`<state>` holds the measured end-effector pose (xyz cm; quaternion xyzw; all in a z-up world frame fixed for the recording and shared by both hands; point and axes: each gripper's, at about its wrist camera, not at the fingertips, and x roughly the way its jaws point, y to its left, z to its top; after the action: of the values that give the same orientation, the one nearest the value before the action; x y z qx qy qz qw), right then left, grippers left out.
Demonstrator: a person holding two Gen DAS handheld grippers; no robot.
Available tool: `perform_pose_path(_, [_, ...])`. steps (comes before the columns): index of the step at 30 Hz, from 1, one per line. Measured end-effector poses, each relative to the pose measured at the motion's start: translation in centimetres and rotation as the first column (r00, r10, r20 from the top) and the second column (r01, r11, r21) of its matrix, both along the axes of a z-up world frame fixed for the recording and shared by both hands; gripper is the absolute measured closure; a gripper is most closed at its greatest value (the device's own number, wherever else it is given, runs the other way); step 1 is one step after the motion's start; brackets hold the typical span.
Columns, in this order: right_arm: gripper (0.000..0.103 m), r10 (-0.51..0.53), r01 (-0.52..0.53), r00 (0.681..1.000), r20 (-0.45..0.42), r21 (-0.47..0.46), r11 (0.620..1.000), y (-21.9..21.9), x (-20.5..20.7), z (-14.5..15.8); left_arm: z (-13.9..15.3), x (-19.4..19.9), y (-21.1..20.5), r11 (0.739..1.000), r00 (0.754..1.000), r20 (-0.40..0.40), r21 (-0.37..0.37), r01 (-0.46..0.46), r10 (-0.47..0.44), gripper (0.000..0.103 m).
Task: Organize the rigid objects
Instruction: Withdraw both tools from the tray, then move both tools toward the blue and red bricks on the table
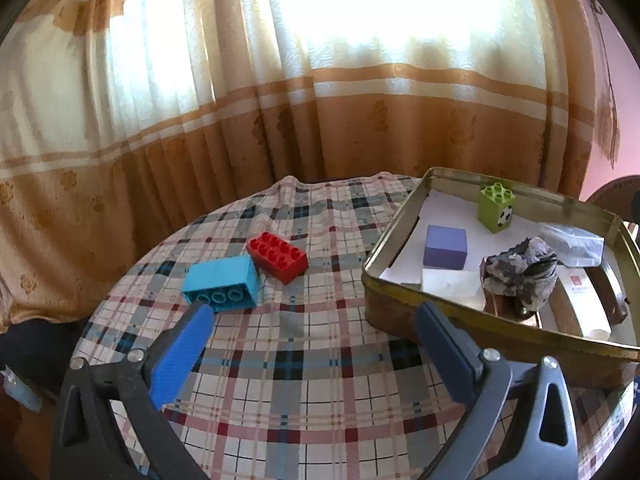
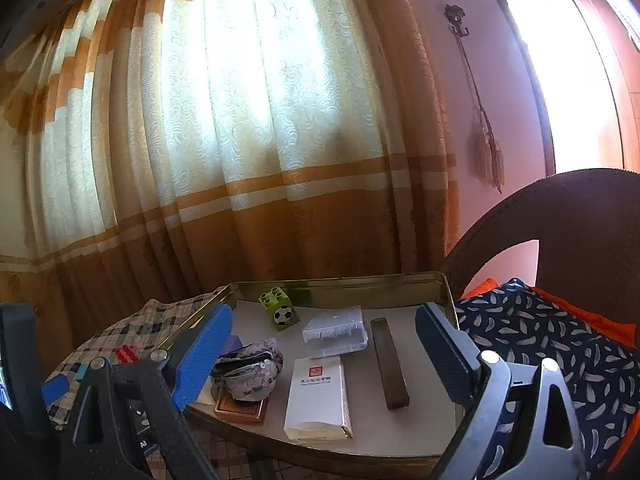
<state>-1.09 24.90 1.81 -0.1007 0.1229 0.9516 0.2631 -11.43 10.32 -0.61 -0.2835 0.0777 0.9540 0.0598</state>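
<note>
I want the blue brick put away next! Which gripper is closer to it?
Left. The left gripper hangs open with one fingertip right at the blue brick. The right gripper is open over the tin tray, off to the brick's right.

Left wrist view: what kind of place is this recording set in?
Probably a room in a home: a table with a plaid tablecloth, long patterned curtains over a bright window, and a cushioned chair beside it.

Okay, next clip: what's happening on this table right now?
A person with a gripper in each hand is sorting blocks into a metal tin. The green block and purple block already sit inside; the blue block and red block lie on the checked tablecloth. Both the left gripper and right gripper are open and empty.
</note>
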Motion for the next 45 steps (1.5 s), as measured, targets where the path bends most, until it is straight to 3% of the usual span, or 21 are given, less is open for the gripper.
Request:
perform_pose_path(11, [0.008, 0.013, -0.014, 1.000, 0.015, 0.029, 0.999, -1.8, 0.0, 0.1, -0.4, -0.3, -0.8, 1.000, 0.999, 0.037, 0.019, -0.021, 0.021, 0.001])
perform_pose_path(20, [0.008, 0.007, -0.008, 1.000, -0.017, -0.033, 0.999, -2.5, 0.5, -0.1, -0.3, -0.6, -2.7, 0.999, 0.998, 0.041, 0.028, -0.039, 0.038, 0.001])
perform_pose_path(27, [0.008, 0.035, -0.035, 0.999, -0.021, 0.009, 0.999, -4.7, -0.4, 0.3, -0.1, -1.2, -4.9, 0.996, 0.996, 0.041, 0.045, -0.076, 0.074, 0.001])
perform_pose_path(45, [0.008, 0.103, -0.103, 0.995, -0.003, 0.000, 0.995, -8.0, -3.2, 0.2, -0.1, -2.4, -7.9, 0.993, 0.993, 0.052, 0.055, -0.108, 0.106, 0.001])
